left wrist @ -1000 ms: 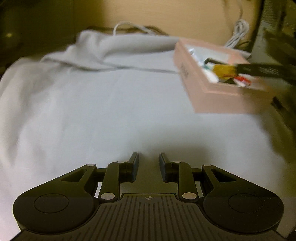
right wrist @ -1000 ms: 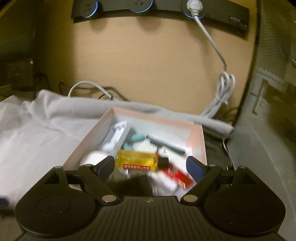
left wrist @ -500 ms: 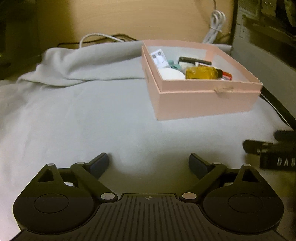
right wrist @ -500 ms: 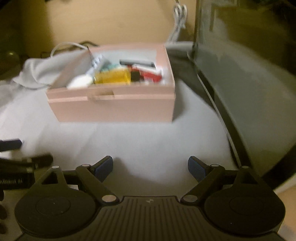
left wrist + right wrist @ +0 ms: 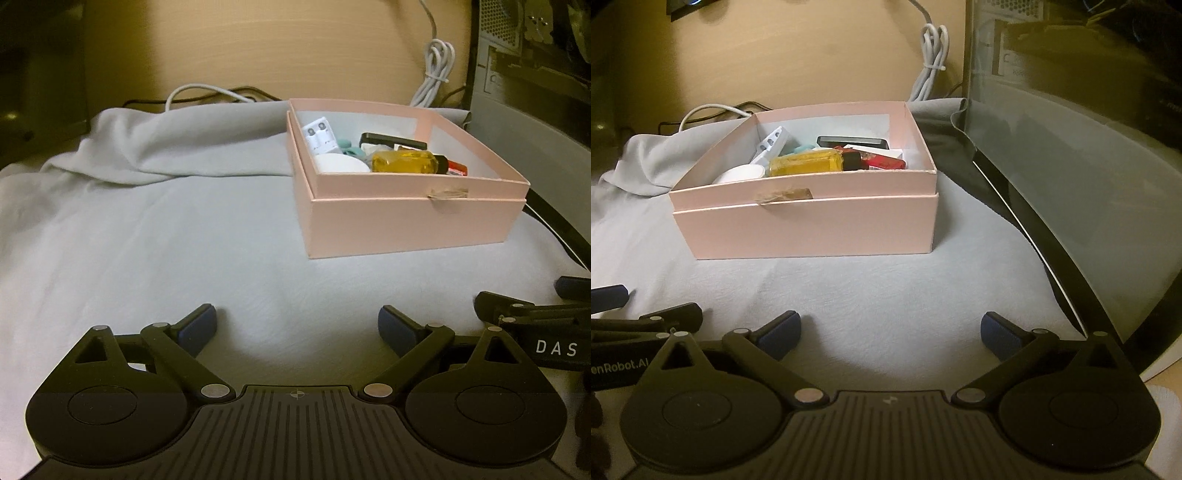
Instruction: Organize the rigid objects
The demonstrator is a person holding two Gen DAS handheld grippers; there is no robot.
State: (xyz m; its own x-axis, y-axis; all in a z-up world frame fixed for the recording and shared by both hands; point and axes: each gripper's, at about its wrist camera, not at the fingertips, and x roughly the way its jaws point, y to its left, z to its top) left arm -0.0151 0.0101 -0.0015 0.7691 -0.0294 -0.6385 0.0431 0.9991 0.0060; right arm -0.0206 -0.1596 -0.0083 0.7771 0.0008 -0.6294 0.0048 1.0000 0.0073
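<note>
A pink open box (image 5: 413, 225) (image 5: 812, 229) stands on the grey cloth. In it lie a yellow bottle (image 5: 404, 162) (image 5: 805, 164), a white battery pack (image 5: 321, 138), a white round object (image 5: 341, 164), a black flat device (image 5: 853, 142) and a red item (image 5: 884, 162). My left gripper (image 5: 297, 326) is open and empty, low over the cloth, short of the box. My right gripper (image 5: 890, 330) is open and empty, also in front of the box. Each gripper shows at the edge of the other's view.
The grey cloth (image 5: 129, 229) covers the surface and bunches up at the back left. A computer case with a glass side (image 5: 1071, 155) stands close on the right. White cables (image 5: 931, 62) hang on the wooden back wall.
Both grippers have drawn back from the box and now sit low in front of it. The left gripper's jaws have gone from nearly shut to wide open.
</note>
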